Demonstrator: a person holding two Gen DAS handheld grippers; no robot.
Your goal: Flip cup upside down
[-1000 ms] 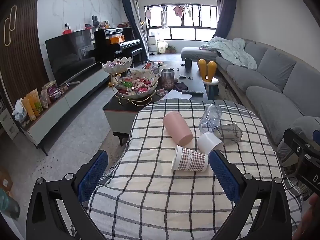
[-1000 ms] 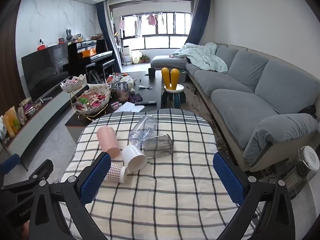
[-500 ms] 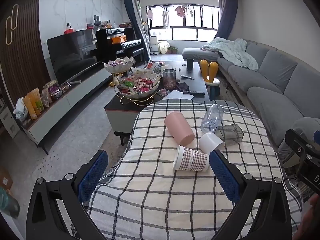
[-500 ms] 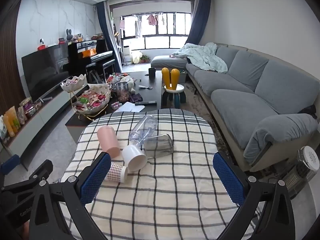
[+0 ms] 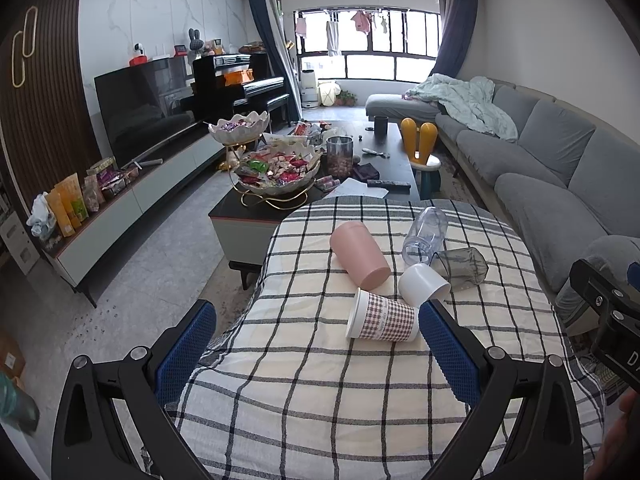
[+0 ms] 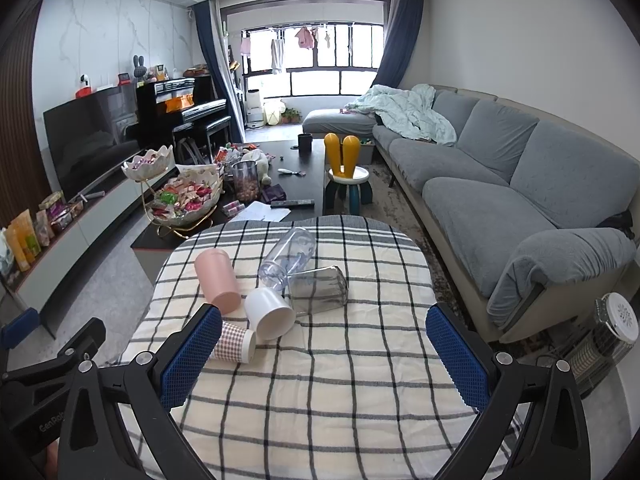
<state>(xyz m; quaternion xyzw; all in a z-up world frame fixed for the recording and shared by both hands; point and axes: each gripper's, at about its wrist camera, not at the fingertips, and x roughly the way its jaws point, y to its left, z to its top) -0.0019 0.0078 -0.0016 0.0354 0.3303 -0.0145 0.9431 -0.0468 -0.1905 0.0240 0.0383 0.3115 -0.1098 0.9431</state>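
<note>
Nearest the lenses, both tools hung low over the table (image 5: 320,420), draped in a cream cloth with a black check. The left gripper (image 5: 316,344) had its jaws spread wide, blue-padded fingers (image 5: 186,344) apart with nothing between them. The right gripper (image 6: 324,344) was the same: jaws wide apart, blue pads (image 6: 456,356) clear of everything, empty.

Just past the left gripper lay the brown-and-white houndstooth paper cup (image 5: 382,318) on its side, white rim facing the left edge of the table, its base close beside that gripper's right finger; from the right wrist view it sat partly hidden behind the right gripper's left finger (image 6: 234,344). Next came the plain white plastic cup (image 5: 424,284), also on its side and just beside the checked one, its mouth open toward the cameras. To its left, the matte pink cylindrical cup (image 5: 360,254) lay tipped over too. To the right of the white cup rested the smoky grey clear square-sided tumbler (image 5: 460,268), on its side, and behind that the clear bluish plastic bottle-shaped cup (image 5: 426,232), lying down, touching the tumbler. All five sat clustered at the table's far half.

Beyond the table stood a dark coffee table (image 5: 260,208) carrying a tiered white bowl of wrapped sweets (image 5: 276,168), and a long grey sofa (image 6: 500,184) ran along the right wall.
</note>
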